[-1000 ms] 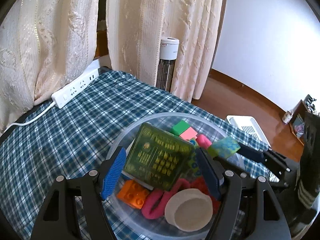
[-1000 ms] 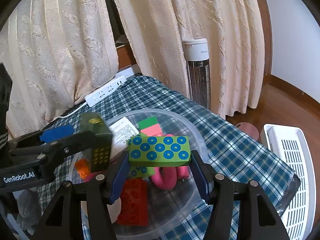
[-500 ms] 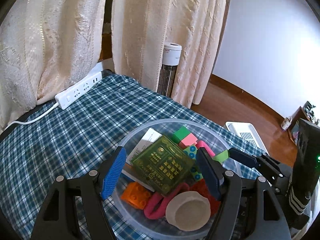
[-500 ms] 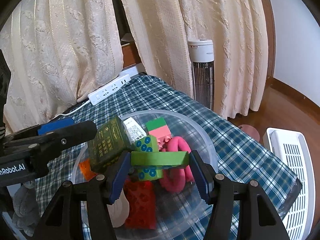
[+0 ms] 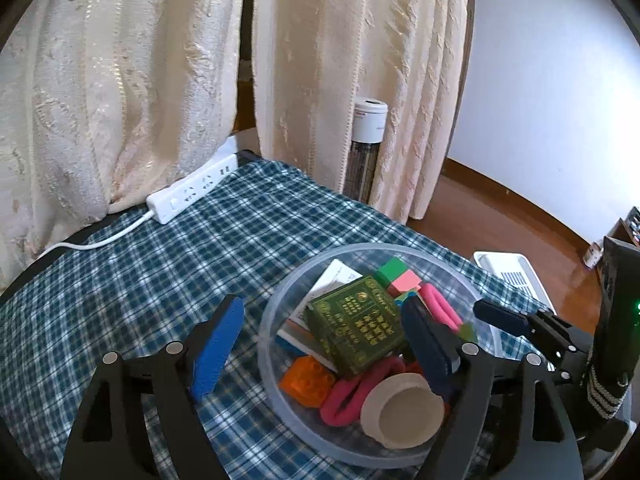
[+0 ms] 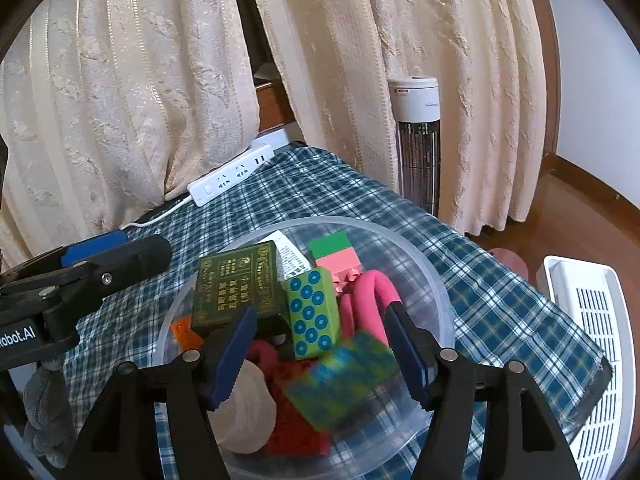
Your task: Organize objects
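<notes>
The right wrist view shows a blurred green-and-blue block (image 6: 340, 376) between the right gripper's (image 6: 324, 344) pads, with no pad pressing on it; the left wrist view shows only a sliver of it. The left wrist view alone shows the tan round lid (image 5: 404, 412) clearly, at the near side of the clear plastic bowl (image 5: 280, 392).

Both grippers point steeply down at the bowl, which stands on the blue checked cloth (image 5: 140, 280). The left gripper (image 5: 320, 336) has its jaws opening; its left pad sits outside the bowl's left wall, its right pad inside, and the dark green box (image 5: 356, 332) lies loose in the bowl between them, ungripped. The right gripper's jaws are also opening, holding nothing.

Counted in the bowl: one dark green box, one dotted green block (image 6: 312, 312), one green-and-pink brick (image 6: 334, 254), one orange brick (image 5: 308, 380), one red brick (image 6: 296, 428). One white power strip (image 5: 192, 194) lies at the cloth's far edge.
</notes>
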### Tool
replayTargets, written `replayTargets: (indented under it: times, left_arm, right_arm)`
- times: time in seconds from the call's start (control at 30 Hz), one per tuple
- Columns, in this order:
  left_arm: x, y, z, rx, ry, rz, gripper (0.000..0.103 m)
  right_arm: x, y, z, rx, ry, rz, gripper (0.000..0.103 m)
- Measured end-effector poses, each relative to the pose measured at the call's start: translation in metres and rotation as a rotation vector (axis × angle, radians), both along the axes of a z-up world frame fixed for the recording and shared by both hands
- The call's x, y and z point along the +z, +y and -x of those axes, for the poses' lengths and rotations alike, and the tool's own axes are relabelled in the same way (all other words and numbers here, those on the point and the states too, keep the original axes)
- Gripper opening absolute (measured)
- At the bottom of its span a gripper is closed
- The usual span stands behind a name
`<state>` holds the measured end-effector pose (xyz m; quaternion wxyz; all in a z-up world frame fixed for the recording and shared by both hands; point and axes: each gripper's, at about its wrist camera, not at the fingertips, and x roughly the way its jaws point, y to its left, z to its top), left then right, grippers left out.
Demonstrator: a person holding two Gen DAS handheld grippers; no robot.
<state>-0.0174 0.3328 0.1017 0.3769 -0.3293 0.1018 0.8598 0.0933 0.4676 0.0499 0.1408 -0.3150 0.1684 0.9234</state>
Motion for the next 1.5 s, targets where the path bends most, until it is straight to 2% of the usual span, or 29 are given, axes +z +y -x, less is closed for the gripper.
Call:
replayTargets:
  times: [0.07,0.17,0.47,0.63,0.77,1.17,1.37,1.5]
  left_arm:
    - [0.001,-0.005,0.000,0.013,0.004,-0.002,0.083]
    - [0.001,-0.012,0.000,0.030,0.004,-0.004,0.083]
    - [-0.001,-0.031,-0.007,0.074,0.044,0.022,0.084]
    - [-0.004,-0.044,-0.006,0.101,0.032,0.020,0.087]
    - [-0.007,-0.054,-0.006,0.117,0.013,0.019,0.087]
    - [-0.017,-0.072,-0.020,0.122,0.001,0.050,0.087]
    - [-0.021,-0.075,-0.024,0.157,-0.020,0.098,0.087]
    - [-0.021,-0.075,-0.031,0.143,-0.007,0.102,0.087]
  right_arm:
    - [0.002,-0.003,-0.001,0.002,0.004,-0.006,0.071]
    - [0.005,-0.007,-0.003,0.004,0.011,-0.011,0.079]
    - [0.013,-0.020,-0.008,-0.002,0.011,-0.036,0.090]
    - [0.016,-0.026,-0.017,-0.022,0.008,-0.055,0.094]
    - [0.019,-0.029,-0.027,-0.043,0.010,-0.069,0.102]
    - [0.016,-0.053,-0.050,-0.040,-0.044,-0.131,0.102]
    - [0.015,-0.063,-0.059,-0.039,-0.047,-0.122,0.102]
    - [0.014,-0.065,-0.064,-0.049,-0.037,-0.111,0.102]
